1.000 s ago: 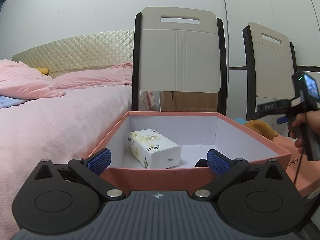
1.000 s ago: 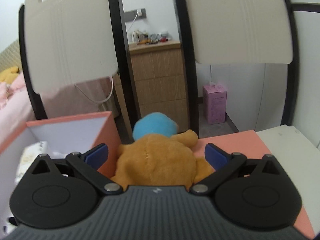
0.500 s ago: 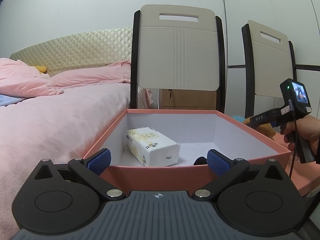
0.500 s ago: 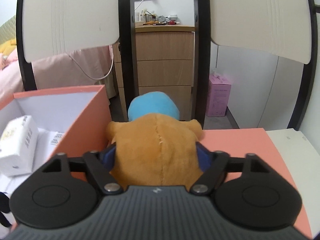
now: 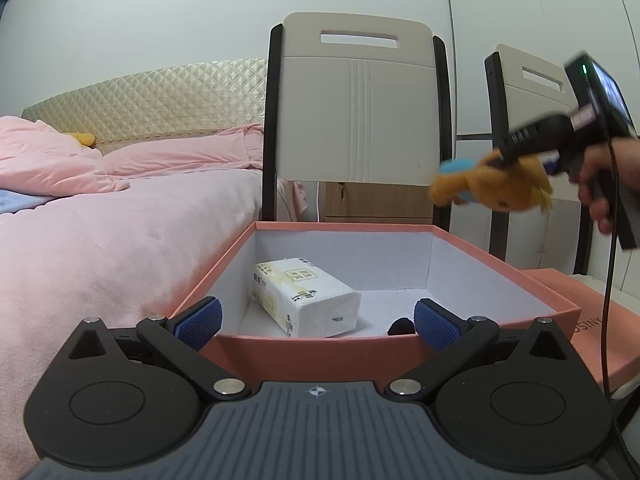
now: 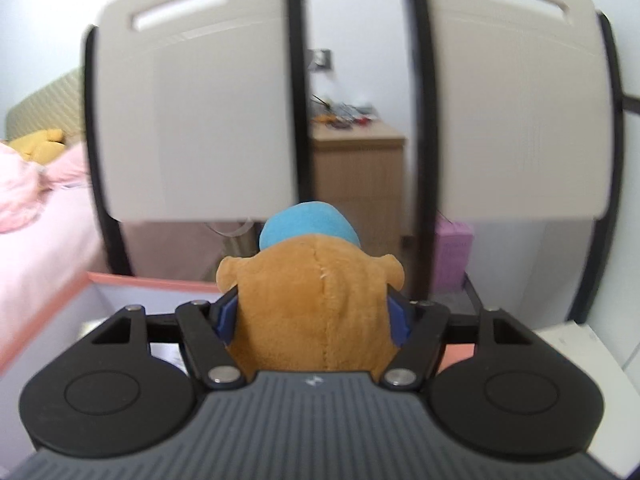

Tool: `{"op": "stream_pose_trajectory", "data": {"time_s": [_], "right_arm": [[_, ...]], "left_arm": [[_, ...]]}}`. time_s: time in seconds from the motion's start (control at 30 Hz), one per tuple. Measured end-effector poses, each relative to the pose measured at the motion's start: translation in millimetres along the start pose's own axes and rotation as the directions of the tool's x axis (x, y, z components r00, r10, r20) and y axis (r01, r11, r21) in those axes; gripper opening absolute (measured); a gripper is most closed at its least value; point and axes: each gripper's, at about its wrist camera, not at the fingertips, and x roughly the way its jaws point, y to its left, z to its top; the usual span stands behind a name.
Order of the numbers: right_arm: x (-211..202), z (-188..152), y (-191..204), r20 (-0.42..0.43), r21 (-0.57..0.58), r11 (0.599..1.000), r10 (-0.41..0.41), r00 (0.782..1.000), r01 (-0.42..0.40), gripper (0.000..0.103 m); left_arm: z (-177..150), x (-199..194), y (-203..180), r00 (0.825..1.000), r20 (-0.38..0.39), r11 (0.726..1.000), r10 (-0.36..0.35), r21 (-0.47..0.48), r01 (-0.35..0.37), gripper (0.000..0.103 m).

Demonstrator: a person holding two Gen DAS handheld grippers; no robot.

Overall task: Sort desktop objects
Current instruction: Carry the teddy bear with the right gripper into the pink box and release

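My right gripper (image 6: 314,316) is shut on an orange plush bear with a blue cap (image 6: 316,300). In the left wrist view the bear (image 5: 492,188) hangs in the air above the far right corner of the open pink box (image 5: 320,350). A white tissue pack (image 5: 306,296) lies inside the box, with a small dark object (image 5: 400,326) beside it. My left gripper (image 5: 316,322) is open and empty, just in front of the box's near wall.
Two beige chairs (image 5: 356,116) stand behind the box. A pink bed (image 5: 100,216) lies to the left. The pink box lid (image 5: 592,316) lies right of the box. A wooden cabinet (image 6: 356,176) and a purple carton (image 6: 452,256) stand behind the chairs.
My right gripper closed on the plush bear and lifted it off the pink lid, up and toward the box. My left gripper stayed open and nearly still.
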Motion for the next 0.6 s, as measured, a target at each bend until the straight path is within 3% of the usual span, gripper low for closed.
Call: {"op": "stream_pose_trajectory", "data": {"time_s": [0.1, 0.23, 0.4, 0.6], "right_arm": [[5, 10, 21, -0.057, 0.007, 0.995, 0.1, 0.993, -0.1, 0.07], [26, 4, 59, -0.164, -0.075, 0.985, 0.141, 0.976, -0.155, 0.07], [58, -12, 96, -0.28, -0.161, 0.974, 0.111, 0.954, -0.16, 0.07], [93, -32, 110, -0.352, -0.218, 0.969, 0.03, 0.936, -0.113, 0.07]], "left_arm": [[1, 0, 1, 1.0, 0.0, 1.0, 0.001, -0.002, -0.001, 0.103], [2, 0, 2, 1.0, 0.0, 1.0, 0.004, -0.006, -0.004, 0.103], [2, 0, 3, 1.0, 0.0, 1.0, 0.001, -0.014, -0.001, 0.103], [3, -1, 4, 1.0, 0.003, 1.0, 0.003, -0.02, -0.003, 0.103]]}}
